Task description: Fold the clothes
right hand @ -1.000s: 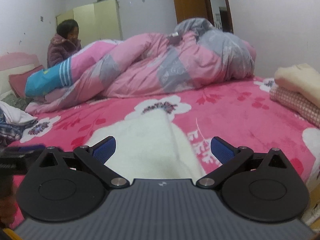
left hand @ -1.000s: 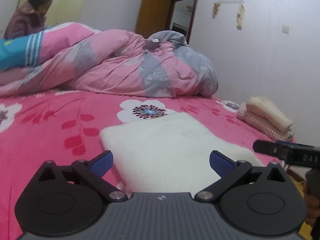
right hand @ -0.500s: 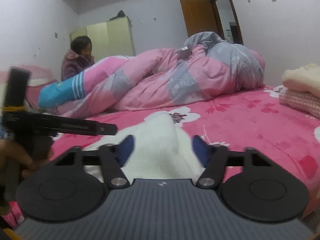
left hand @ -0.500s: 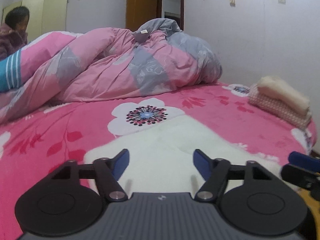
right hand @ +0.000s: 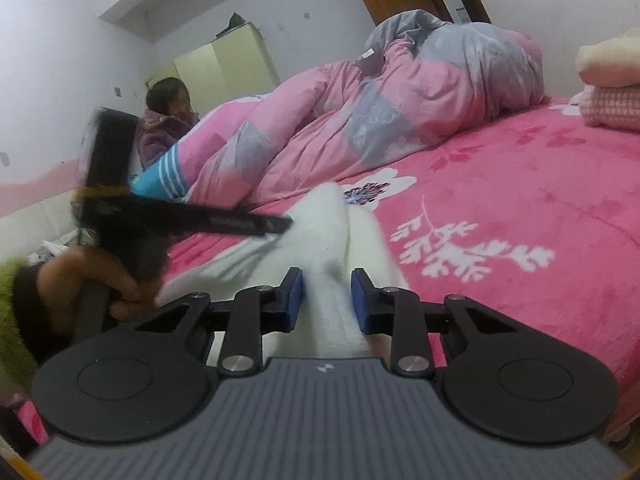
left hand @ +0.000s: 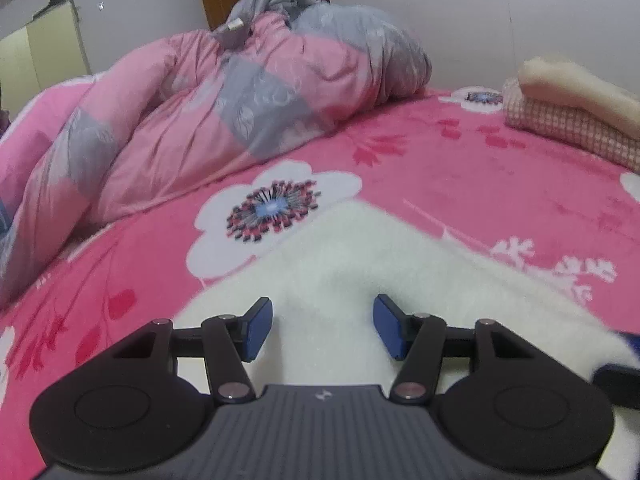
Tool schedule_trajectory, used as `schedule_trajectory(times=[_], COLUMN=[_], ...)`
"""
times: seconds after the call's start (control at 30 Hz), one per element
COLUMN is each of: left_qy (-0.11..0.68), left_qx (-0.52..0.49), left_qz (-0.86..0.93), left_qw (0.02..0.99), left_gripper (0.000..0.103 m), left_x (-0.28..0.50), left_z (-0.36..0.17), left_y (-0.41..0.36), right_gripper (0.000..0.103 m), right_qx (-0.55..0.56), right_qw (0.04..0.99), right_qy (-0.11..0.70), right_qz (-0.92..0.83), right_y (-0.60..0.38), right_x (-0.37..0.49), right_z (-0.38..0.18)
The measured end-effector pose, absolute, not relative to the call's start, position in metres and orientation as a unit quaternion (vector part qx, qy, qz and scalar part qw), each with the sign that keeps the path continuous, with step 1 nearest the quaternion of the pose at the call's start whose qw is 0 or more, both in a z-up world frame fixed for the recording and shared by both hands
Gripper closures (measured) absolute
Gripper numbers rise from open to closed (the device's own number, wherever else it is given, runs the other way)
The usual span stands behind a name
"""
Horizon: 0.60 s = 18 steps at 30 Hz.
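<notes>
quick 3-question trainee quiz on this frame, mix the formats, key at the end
1. True or false: the right gripper has white fabric between its jaws.
2. Multiple choice: the folded stack at the far right of the bed is A) a cream piece on top of a pink checked piece; B) a blue towel on jeans; C) a single grey shirt.
3. Fill in: the white garment lies on a pink sheet printed with ____.

Key
1. True: the jaws stand close on either side of a raised fold.
2. A.
3. Flowers. The left gripper is over the garment with its jaws apart.
</notes>
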<state>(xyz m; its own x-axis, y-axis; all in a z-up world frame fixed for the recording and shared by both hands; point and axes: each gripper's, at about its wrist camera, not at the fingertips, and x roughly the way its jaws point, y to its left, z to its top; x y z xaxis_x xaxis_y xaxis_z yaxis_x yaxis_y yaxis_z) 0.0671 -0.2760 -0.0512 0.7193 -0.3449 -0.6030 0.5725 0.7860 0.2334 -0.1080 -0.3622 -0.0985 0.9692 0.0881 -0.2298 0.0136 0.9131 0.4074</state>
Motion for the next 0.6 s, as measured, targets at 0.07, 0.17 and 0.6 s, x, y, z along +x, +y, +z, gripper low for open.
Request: schedule_trajectory(times=[0.07,0.17,0.6], left_qy=[0.278,0.262,0.263], left_qx=[0.21,0.227,0.266], left_qz=[-0.253,-0.254,-0.236], left_qw=[0.902,0.903,0.897], left_gripper=[0.045,0.046,0.036], left_x=[0.068,0.065,0.097], left_z=[-0.05,-0.044,-0.053], left_y=[-0.276,-0.281,-0.319], right_gripper=[0.078,0.076,0.052], right_qx=[0.231,0.249,0.275], right_qw=[0.965,0.961,0.954], right_qy=[0.119,0.115,0.114], right_qz=[0.029,0.039,0.037], right_y=[-0.367,-0.372,-0.388], right_x=[-0.109,-0.11,-0.108], right_z=[-0.098,-0.098,-0.108])
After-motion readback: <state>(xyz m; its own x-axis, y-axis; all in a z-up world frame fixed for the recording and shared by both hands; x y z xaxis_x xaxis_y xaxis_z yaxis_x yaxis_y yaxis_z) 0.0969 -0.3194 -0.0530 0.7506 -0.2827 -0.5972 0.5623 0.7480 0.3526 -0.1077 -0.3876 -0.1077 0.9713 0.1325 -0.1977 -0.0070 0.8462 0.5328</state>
